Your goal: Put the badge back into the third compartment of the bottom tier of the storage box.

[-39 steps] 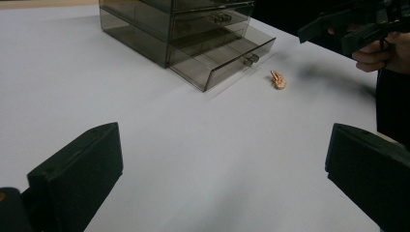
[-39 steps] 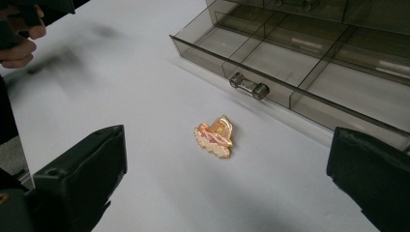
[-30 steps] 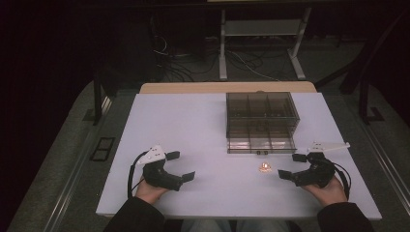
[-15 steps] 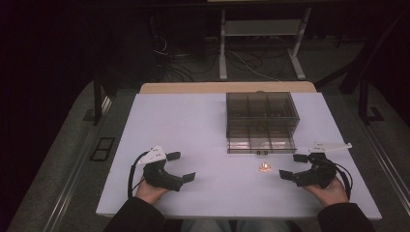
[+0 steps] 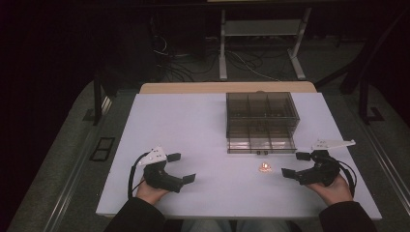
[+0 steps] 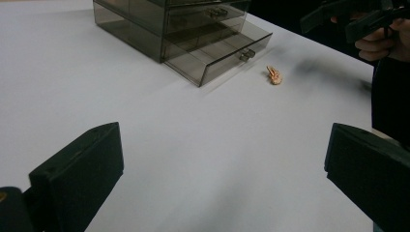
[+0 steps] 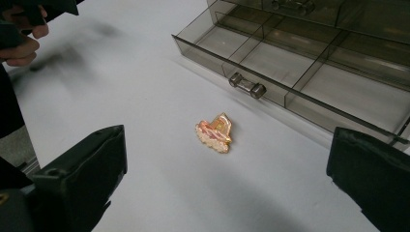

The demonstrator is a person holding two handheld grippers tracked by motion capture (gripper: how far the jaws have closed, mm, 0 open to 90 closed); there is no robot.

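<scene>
A small pink and gold hair clip (image 5: 264,167) (image 7: 215,132) (image 6: 274,75) lies on the white table (image 5: 193,125), just in front of a smoky clear drawer box (image 5: 261,122). The box's lower drawer (image 7: 309,77) (image 6: 217,53) is pulled out; its compartments look empty. My right gripper (image 5: 296,164) (image 7: 227,188) is open, low over the table to the right of the clip, jaws pointed at it. My left gripper (image 5: 181,167) (image 6: 222,179) is open near the front left, nothing between its jaws. The right gripper (image 6: 348,17) appears far off in the left gripper view.
The table's front edge (image 5: 232,212) lies close under both hands. Beyond the far edge stand a metal frame's legs (image 5: 261,43) and cables on the dark floor. A black mat (image 5: 102,149) lies on the floor at left.
The right gripper has edged slightly toward the clip. The left gripper has hardly moved.
</scene>
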